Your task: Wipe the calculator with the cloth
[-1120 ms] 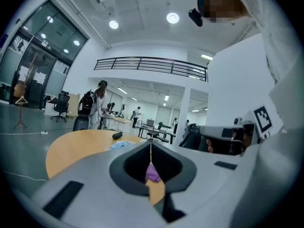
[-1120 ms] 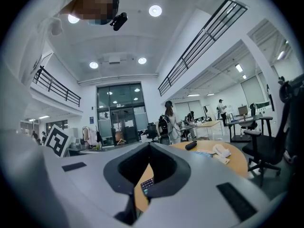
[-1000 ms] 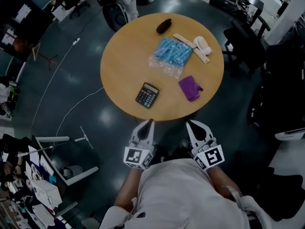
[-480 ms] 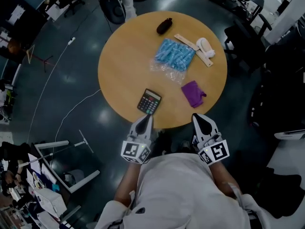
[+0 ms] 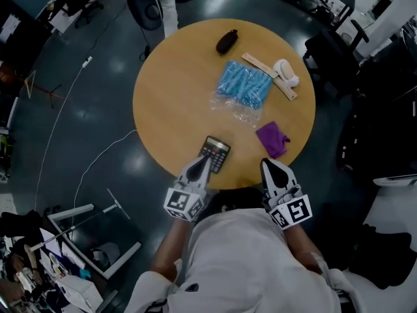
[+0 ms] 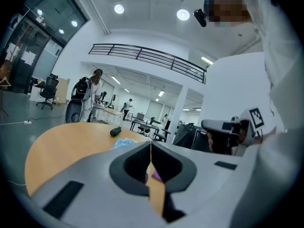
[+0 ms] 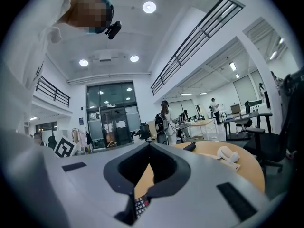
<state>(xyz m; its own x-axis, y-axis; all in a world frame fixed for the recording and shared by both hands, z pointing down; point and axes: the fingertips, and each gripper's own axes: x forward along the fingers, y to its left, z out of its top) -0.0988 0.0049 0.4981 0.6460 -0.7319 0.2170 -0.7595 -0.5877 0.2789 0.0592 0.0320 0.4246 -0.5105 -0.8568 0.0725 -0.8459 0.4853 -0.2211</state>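
Looking down through the head view, I see the round wooden table [image 5: 169, 96] on a dark glossy floor [image 5: 91, 142], with my operator's white-shirted torso [image 5: 247, 266] at its near edge. Next in size is a blue packet [image 5: 245, 85] in crumpled clear plastic, lying past the table's centre. The left gripper [image 5: 204, 159] reaches over the near rim, its tip overlapping the calculator's near edge; I cannot tell whether it touches. In the left gripper view its jaws are pressed together with nothing between them. The right gripper [image 5: 266, 164] hangs at the rim just right of it, short of the cloth, jaws likewise closed and empty. The calculator [image 5: 216, 152] lies flat near the table's front edge, slightly turned, and its keys show below the right gripper's jaws [image 7: 139, 204]. The purple cloth [image 5: 272, 139] lies bunched to its right, apart from it, near the rim. Far across sit a white object [image 5: 287, 72] on a pale wooden strip [image 5: 260, 64] and a small black pouch [image 5: 226, 41].
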